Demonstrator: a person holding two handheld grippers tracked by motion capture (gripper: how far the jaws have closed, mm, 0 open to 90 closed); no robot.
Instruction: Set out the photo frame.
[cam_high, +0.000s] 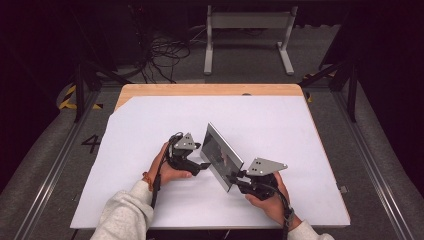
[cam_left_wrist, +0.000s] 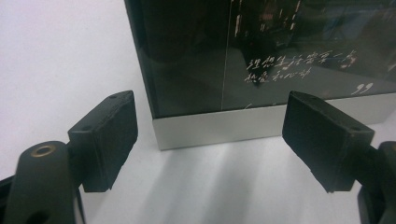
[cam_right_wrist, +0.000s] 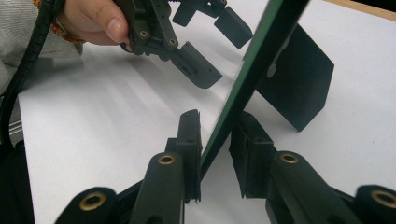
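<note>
1. A silver-edged, glass-fronted picture frame (cam_high: 222, 155) stands upright near the middle of the white surface (cam_high: 280, 125), propped on a black back stand (cam_right_wrist: 299, 88)
2. It looks stiff, fairly light and breakable; the glass is slick, so the metal border is the safest hold
3. The right gripper (cam_right_wrist: 215, 154) has its jaws narrow around the frame's near edge, apparently pinching it, though contact on one side is hard to confirm
4. The left gripper (cam_left_wrist: 210, 144) faces the frame's lower corner with jaws wide and nothing between them
5. Both hands rest low, wrists level; the left hand (cam_high: 167, 167) sits just beside the frame
</note>
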